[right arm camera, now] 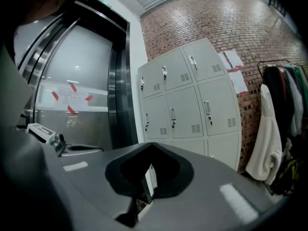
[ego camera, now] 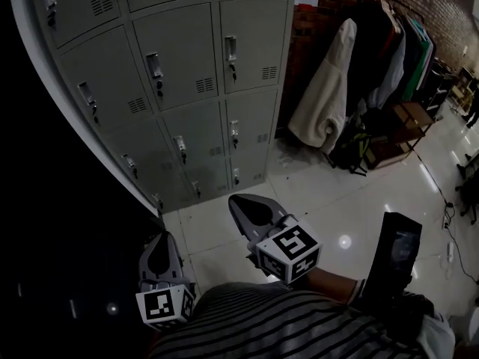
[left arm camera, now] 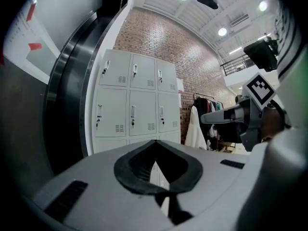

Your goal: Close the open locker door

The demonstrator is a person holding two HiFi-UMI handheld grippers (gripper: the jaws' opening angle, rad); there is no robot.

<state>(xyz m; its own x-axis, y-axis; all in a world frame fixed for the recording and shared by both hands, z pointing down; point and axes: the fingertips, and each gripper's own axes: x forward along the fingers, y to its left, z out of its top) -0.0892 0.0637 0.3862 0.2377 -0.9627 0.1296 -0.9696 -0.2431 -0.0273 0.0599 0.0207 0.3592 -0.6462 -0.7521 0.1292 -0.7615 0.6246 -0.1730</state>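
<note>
A bank of grey lockers (ego camera: 194,81) stands ahead of me, with latches on each door; it also shows in the left gripper view (left arm camera: 132,102) and the right gripper view (right arm camera: 192,105). Through the right gripper's jaw window a low locker door (right arm camera: 150,181) stands ajar, edge towards me. My left gripper (ego camera: 159,239) hangs low at the left, well short of the lockers, jaws closed with nothing in them (left arm camera: 156,141). My right gripper (ego camera: 238,200) is held further forward over the floor tiles, shut and empty (right arm camera: 151,145).
A clothes rack with a white coat (ego camera: 325,88) and dark garments stands right of the lockers against a brick wall (ego camera: 441,6). Bags (ego camera: 352,152) lie on the floor beneath it. A dark metal door frame (left arm camera: 72,105) flanks the lockers' left side. A black device (ego camera: 394,256) sits near my right arm.
</note>
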